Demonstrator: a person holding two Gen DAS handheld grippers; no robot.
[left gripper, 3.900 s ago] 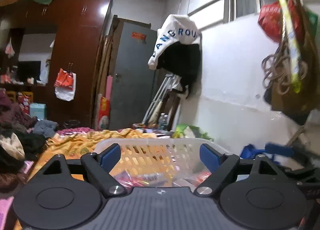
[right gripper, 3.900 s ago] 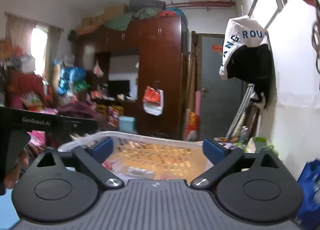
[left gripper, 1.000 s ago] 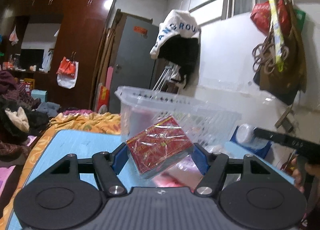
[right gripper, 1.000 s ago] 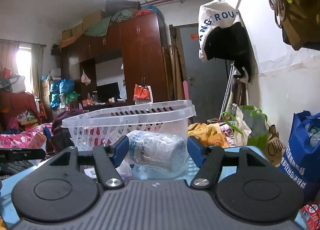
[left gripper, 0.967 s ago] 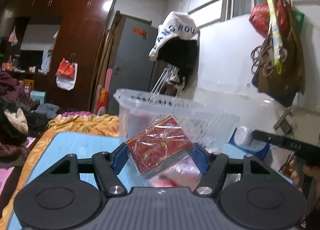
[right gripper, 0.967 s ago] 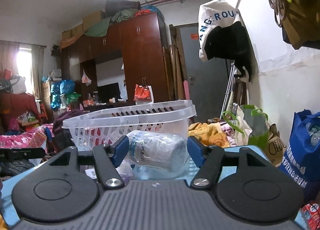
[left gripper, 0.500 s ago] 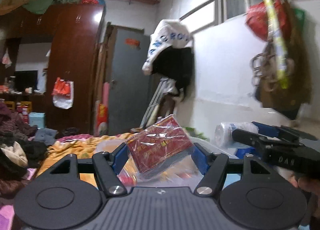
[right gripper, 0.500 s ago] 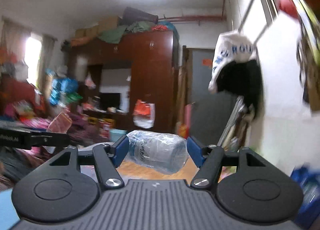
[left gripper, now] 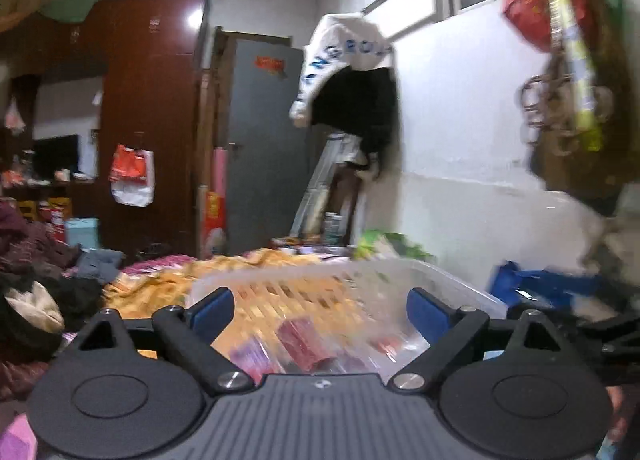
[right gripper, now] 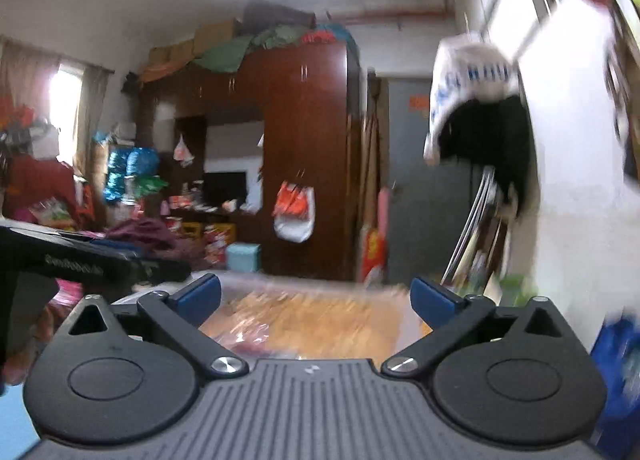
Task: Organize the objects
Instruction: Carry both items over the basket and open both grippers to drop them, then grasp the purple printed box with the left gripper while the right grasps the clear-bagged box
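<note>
Hovering over the white slotted basket (left gripper: 452,280), both claws sit high and level, a stance that suits dropping things in from above. Basket sits on a yellow-orange bedspread (left gripper: 160,280). Left claw (left gripper: 320,306): blue pads spread wide, nothing between them. Right claw (right gripper: 316,296): likewise apart and empty. Red wrapped packet (left gripper: 306,342) lies inside the basket among other blurred packets, directly below the left claw's gap. No bottle visible; motion blur hides much of the basket floor.

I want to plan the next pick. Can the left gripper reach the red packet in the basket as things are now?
Probably yes: the left gripper is open above the basket, and the red packet lies uncovered just below its fingers.
</note>
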